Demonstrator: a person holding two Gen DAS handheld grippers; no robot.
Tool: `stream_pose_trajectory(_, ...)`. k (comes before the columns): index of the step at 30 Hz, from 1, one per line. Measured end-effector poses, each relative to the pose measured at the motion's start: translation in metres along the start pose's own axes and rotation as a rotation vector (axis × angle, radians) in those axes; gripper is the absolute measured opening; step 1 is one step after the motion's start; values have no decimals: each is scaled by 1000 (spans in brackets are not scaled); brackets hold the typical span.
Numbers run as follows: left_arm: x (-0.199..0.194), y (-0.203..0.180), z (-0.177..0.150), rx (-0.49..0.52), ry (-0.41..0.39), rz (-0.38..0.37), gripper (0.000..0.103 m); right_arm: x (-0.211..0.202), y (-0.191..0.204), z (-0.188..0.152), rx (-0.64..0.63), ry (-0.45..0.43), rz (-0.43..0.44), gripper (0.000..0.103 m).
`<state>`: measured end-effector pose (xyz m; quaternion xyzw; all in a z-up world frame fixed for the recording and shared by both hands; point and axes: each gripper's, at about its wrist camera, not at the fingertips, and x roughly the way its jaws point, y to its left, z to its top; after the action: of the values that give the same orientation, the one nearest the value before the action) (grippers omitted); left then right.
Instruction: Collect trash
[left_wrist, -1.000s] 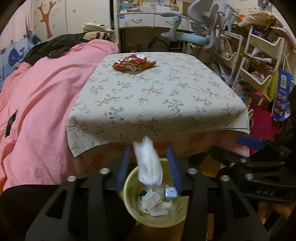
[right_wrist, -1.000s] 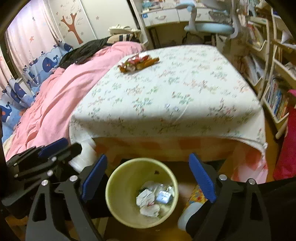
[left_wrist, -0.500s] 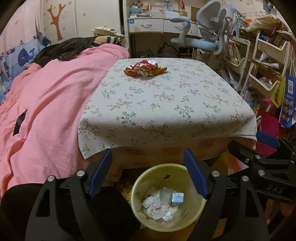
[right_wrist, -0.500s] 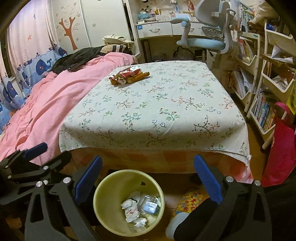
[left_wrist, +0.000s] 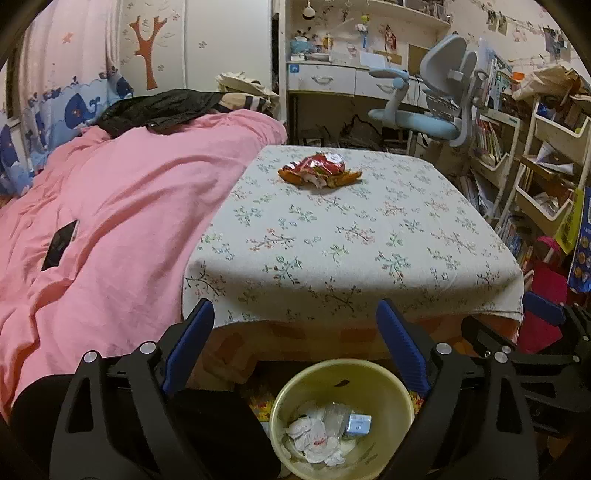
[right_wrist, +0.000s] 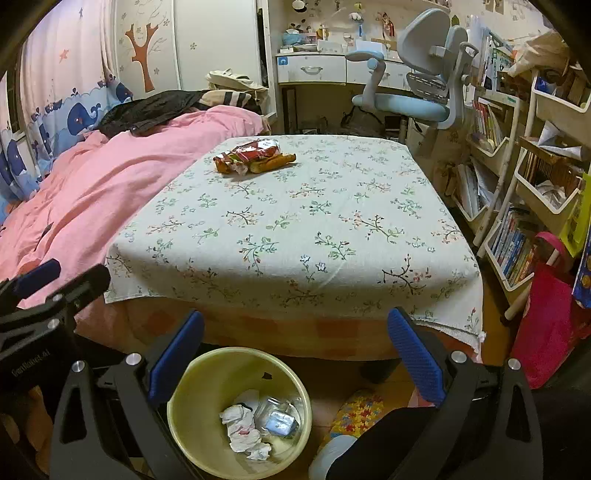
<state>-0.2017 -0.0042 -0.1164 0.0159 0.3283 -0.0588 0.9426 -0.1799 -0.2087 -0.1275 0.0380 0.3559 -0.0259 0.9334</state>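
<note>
A crumpled red and orange snack wrapper (left_wrist: 318, 171) (right_wrist: 255, 157) lies at the far side of the floral-clothed table (left_wrist: 332, 258) (right_wrist: 295, 229). On the floor at the table's near edge stands a yellow bin (left_wrist: 373, 387) (right_wrist: 207, 384) holding a crumpled white tissue (left_wrist: 314, 439) (right_wrist: 242, 424), clear plastic and a small silvery packet. My left gripper (left_wrist: 294, 306) hovers above the bin, its jaws opening, with nothing between them. To its right, my right gripper (right_wrist: 295, 315) is open and holds nothing, with the bin below its left finger.
A bed with a pink duvet (left_wrist: 110, 221) runs along the table's left side, with a phone (left_wrist: 61, 243) lying on it. A blue office chair (left_wrist: 424, 118) and a desk stand behind the table. Shelves (right_wrist: 535, 184) and a pink bag (right_wrist: 546, 321) crowd the right.
The left gripper's jaws widened and let go of a white tissue, which now lies in the bin. Both views tilted upward, showing more of the room.
</note>
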Motion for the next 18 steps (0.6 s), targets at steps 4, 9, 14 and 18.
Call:
stream_pose_trajectory(4, 1, 1, 2, -4, -5, 9, 87, -2, 3, 3, -9, -13, -3, 95)
stream_pose_trajectory(9, 3, 1, 5, -2, -9, 11, 87, -2, 4, 4, -15, -20, -4, 95)
stream_pose_trajectory(14, 6, 3, 12, -8, -19, 13, 88, -1, 7, 6, -23, -23, -7, 95)
stream_pose_trajectory(18, 10, 5, 18, -11, -22, 14, 88, -2, 9, 6, -30, -26, -8, 95)
